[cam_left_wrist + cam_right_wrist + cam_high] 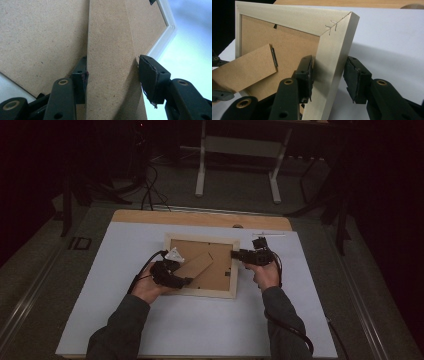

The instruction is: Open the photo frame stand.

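the left gripper (186, 281) is sitting at the near left of the frame (202, 291), its jaws closing on the stand (196, 267), the brown card leg on the frame's back. in the left gripper view both pads are pressing the stand (110, 67) by its two long edges, so the left gripper (112, 77) is clamped on it. the frame is lying face down on the white mat (125, 320), about mid-table, with its backing (222, 260) up.

the right gripper (234, 254) is reaching in from the right onto the frame's right rail. in the right gripper view its jaws are straddling that pale rail (332, 67): the left pad is touching the rail's inner side, the right pad is standing a little apart from its outer edge, so the right gripper (328, 75) is not squeezing it.
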{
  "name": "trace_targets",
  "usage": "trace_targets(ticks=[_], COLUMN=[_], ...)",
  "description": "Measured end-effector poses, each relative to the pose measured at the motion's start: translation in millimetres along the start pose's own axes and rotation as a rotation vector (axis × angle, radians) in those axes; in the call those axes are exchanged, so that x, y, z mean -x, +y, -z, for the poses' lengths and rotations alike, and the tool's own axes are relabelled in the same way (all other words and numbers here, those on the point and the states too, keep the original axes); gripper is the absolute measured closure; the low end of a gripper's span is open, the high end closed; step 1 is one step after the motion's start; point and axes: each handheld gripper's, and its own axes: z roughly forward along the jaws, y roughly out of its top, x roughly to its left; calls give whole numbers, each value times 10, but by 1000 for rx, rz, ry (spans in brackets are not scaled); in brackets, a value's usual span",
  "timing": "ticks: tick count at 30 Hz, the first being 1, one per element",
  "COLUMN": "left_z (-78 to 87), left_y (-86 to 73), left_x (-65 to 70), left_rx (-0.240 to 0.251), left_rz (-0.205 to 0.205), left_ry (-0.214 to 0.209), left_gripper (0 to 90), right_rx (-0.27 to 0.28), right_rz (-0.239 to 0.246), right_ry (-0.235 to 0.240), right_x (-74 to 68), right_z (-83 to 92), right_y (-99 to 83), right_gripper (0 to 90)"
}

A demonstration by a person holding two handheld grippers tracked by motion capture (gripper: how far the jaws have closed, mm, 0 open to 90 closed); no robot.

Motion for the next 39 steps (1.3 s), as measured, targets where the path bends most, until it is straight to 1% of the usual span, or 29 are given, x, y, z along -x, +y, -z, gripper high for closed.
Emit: trace_targets(ticks=[10,12,20,25,34,39], left_z=[-16,-20,-27,-36,-59,-78], left_y=[27,31,46,60,83,101], left_x=[23,28,36,52,82,113], left_rx=[-7,-5,-5,-3,1,-1], left_rz=[-17,-13,-22,-21,-32,-47], left_ry=[28,33,53,77,112,140], left_gripper=[488,490,495,498,503,509], right_rx=[14,18,31,46,61,73], right_rz=[50,56,77,93,113,147], right_ry=[-38,-42,-60,-72,-84,-97], right_x=[-63,-71,-107,-135,-163,-183], right_z=[61,69,103,128,179,204], right_y=[43,49,71,89,120,137], right_gripper=[589,590,592,596,602,603])
